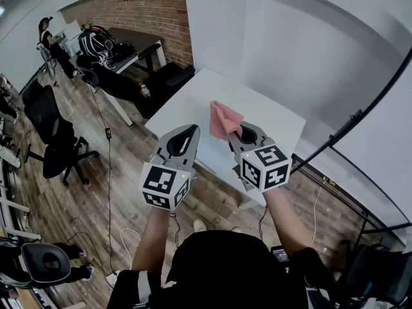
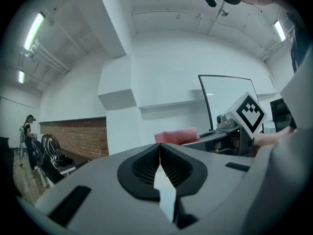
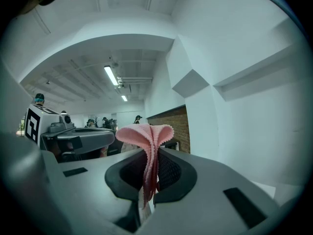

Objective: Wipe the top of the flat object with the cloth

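Observation:
A pink cloth [image 1: 224, 120] sticks up from my right gripper [image 1: 235, 137], whose jaws are shut on it; in the right gripper view the pink cloth [image 3: 148, 146] fans out above the pinched jaws. My left gripper [image 1: 193, 132] is held beside it, shut and empty, its jaws pressed together in the left gripper view [image 2: 159, 148]. Both grippers hover in the air above the near edge of a white table [image 1: 193, 102], the flat object below them. From the left gripper view the pink cloth [image 2: 176, 134] shows to the right, held by the right gripper [image 2: 230, 131].
The white table stands in a corner against white walls [image 1: 309, 56]. A brick wall [image 1: 138, 8], a dark desk with bags [image 1: 106, 47] and office chairs [image 1: 55, 143] lie to the left on wood flooring. A person [image 1: 51, 47] stands far left. Cables run across the floor.

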Tool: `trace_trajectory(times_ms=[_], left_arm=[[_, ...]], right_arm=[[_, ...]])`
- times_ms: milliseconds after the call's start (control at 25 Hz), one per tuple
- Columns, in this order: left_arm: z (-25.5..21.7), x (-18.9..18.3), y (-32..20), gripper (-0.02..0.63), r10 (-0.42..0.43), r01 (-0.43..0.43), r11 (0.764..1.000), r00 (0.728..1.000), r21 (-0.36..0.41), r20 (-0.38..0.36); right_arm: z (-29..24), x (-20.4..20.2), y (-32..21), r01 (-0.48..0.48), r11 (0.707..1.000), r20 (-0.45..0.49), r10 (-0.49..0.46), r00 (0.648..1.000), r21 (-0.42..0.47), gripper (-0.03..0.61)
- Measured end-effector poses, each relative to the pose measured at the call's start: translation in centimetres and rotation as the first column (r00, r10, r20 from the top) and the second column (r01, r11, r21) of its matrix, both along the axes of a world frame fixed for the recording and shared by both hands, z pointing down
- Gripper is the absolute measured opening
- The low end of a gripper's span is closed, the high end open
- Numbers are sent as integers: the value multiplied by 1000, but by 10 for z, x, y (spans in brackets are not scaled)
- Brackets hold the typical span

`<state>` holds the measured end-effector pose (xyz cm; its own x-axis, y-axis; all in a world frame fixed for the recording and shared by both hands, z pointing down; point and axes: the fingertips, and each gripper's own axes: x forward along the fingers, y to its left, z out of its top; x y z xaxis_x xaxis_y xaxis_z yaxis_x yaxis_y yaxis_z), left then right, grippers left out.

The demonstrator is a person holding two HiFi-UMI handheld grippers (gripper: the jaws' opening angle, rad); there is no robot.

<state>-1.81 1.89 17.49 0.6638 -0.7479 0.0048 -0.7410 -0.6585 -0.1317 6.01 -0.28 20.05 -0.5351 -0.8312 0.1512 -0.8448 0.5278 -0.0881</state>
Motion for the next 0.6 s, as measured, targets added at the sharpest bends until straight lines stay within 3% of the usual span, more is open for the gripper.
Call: trace_trajectory(times_ms=[600], left_arm=[[1, -3, 2, 15, 5, -5, 1000, 1000, 0, 4]], right_arm=[[4, -2, 2, 1, 1000, -1, -1, 1000, -9, 46]])
